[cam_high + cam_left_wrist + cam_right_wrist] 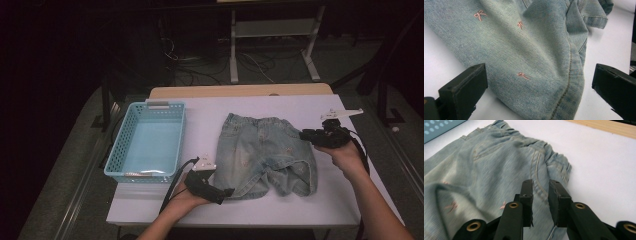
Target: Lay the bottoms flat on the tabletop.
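My left jaws stand wide around the shorts' [529, 50] hem to pinch it, my right jaws narrow and empty above the waistband for folding.

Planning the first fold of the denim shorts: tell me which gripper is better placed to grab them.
Left, probably. The left gripper sits at the hem of the denim shorts, jaws wide with the leg fabric between them. The right gripper is nearly closed, nothing clearly pinched, by the waistband side.
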Motion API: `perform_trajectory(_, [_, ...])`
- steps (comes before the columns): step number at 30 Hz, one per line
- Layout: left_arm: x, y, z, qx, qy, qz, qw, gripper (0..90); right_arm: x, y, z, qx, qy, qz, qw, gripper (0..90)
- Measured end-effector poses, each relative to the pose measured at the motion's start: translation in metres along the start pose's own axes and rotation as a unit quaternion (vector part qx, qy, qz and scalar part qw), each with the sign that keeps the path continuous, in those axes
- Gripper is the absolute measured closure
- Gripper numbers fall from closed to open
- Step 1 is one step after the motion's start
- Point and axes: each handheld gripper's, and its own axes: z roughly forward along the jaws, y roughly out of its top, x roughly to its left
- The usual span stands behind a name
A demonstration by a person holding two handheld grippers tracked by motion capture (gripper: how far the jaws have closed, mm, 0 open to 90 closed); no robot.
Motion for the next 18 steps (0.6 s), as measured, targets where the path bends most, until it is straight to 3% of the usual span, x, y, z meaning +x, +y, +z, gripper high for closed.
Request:
perform_trajectory(10, [0.001, 0.0, 0.0, 0.0, -0.001, -0.002, 1.0, 0.0, -0.011, 0.021, 0.027, 0.006, -0.006, -0.001, 1.0, 72.6])
perform_trajectory(18, [0.001, 0.0, 0.001, -0.001, -0.002, -0.004, 1.0, 0.0, -0.025, 0.032, 0.05, 0.013, -0.014, 0.019, 0.9996, 70.1])
